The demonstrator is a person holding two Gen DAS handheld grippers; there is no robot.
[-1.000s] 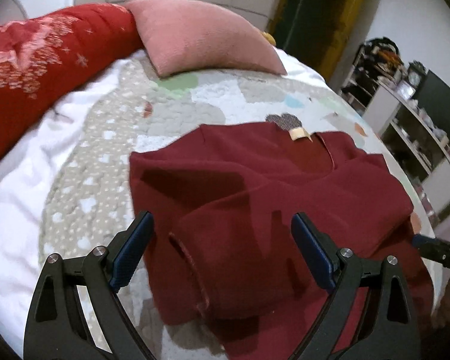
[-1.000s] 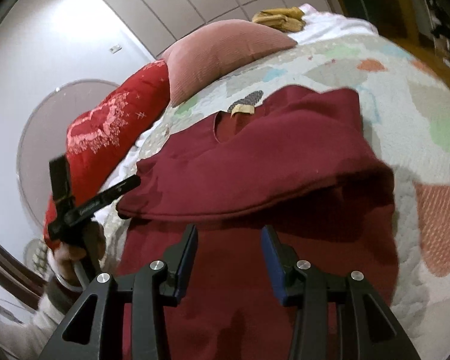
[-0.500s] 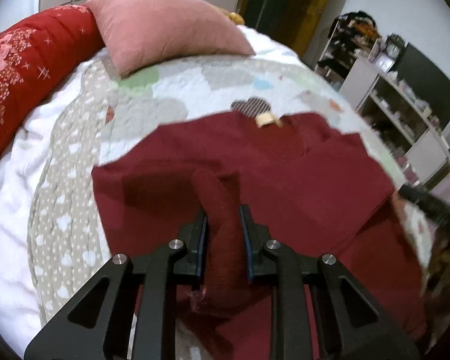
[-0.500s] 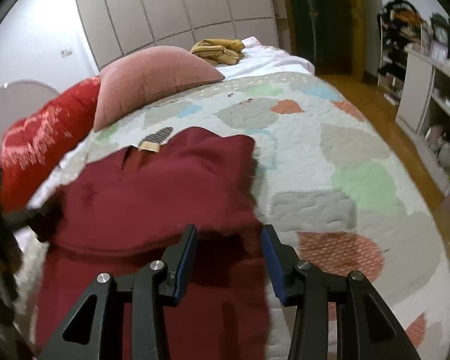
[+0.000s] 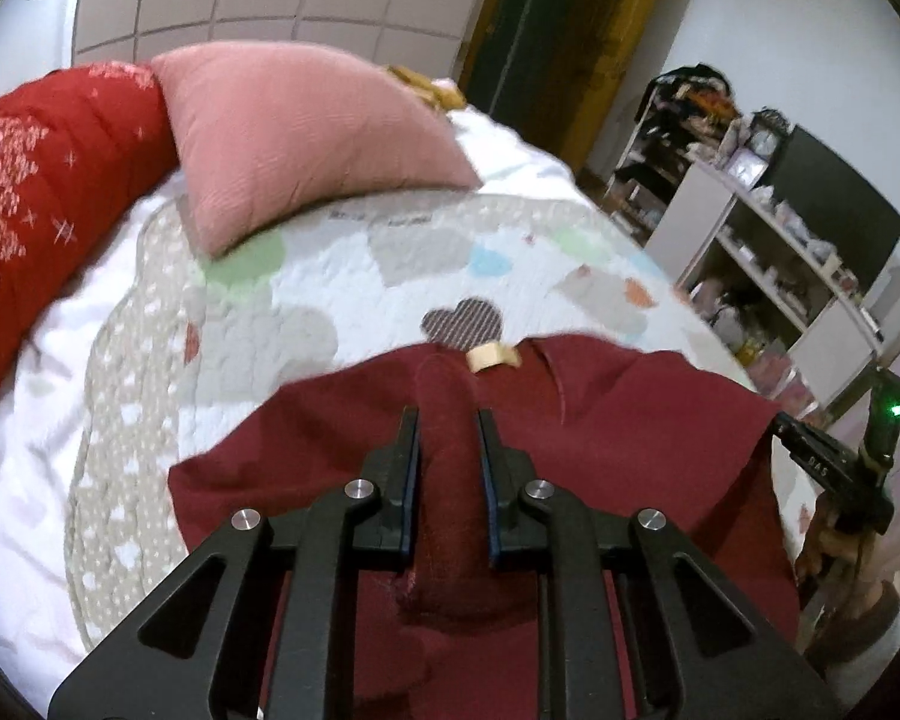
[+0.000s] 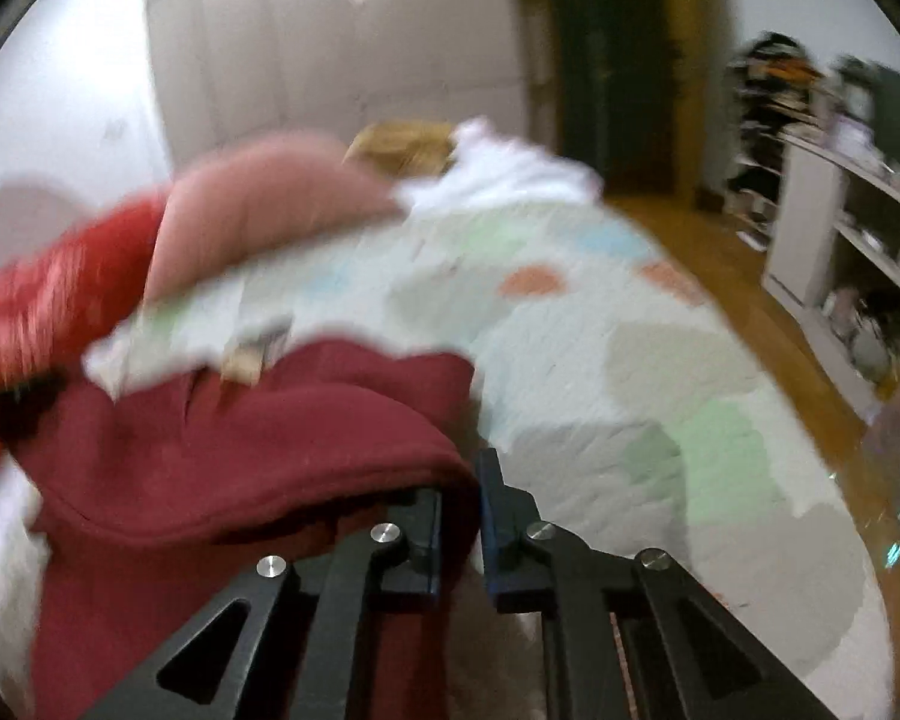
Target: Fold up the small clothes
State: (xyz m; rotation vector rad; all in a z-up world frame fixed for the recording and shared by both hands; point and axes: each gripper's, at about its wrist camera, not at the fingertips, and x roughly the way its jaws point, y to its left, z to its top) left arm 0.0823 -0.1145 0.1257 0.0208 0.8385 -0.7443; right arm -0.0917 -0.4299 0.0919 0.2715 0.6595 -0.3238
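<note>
On the bed's patchwork quilt (image 5: 342, 276) lies the maroon sweater (image 5: 630, 444); left tool (image 5: 448, 420) is clenched on a raised fold, right tool (image 6: 459, 480) clenched on its right edge

- Your left wrist camera is looking forward and downward along the left gripper (image 5: 448, 420), sitting close above the dark red garment (image 5: 630, 438) on the quilt (image 5: 330, 276).
- Your right wrist camera is facing forward and downward along the right gripper (image 6: 459, 480), close over the garment's edge; this view is blurring.
- Both views are sharing the garment, quilt, pink pillow (image 5: 294, 138) and shelving (image 5: 768, 252).
</note>
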